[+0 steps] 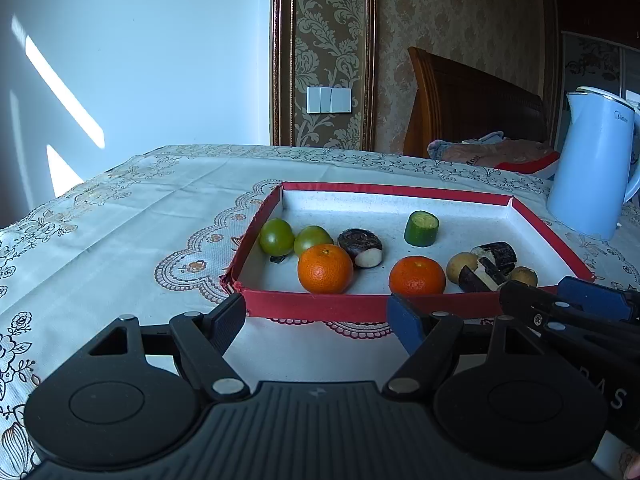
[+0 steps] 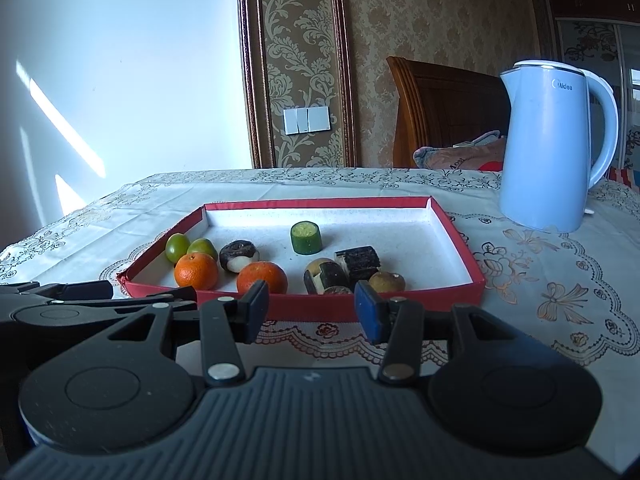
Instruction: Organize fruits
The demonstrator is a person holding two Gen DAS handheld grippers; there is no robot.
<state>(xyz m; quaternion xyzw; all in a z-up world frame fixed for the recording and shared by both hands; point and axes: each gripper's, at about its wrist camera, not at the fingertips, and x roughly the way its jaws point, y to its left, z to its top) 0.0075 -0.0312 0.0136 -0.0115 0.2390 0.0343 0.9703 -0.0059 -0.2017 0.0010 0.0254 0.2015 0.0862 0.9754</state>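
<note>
Shallow cardboard tray point(image 2: 460, 280): red outer walls and rim, white speckled floor.

Inside it:
- two glossy round green fruits point(image 2: 177, 247)
- two bright orange round mandarins point(image 2: 196, 271), dimpled skin
- short cut cucumber piece point(image 2: 306, 237), dark green skin, pale green cut face
- dark brown-black chunks with white flesh point(image 2: 357, 261)
- small tan-brown round fruits point(image 2: 387, 281)

Tablecloth point(image 2: 540, 280): off-white, with gold-brown floral and butterfly print and a scalloped red-brown lace motif under the tray.

Tall plastic kettle point(image 2: 548, 152): pale blue, white lid rim.

Gripper pads point(image 2: 369, 312): blue, on black arms.

Wall panel point(image 2: 300, 60): olive-gold damask leaf pattern, dark brown frame.
</note>
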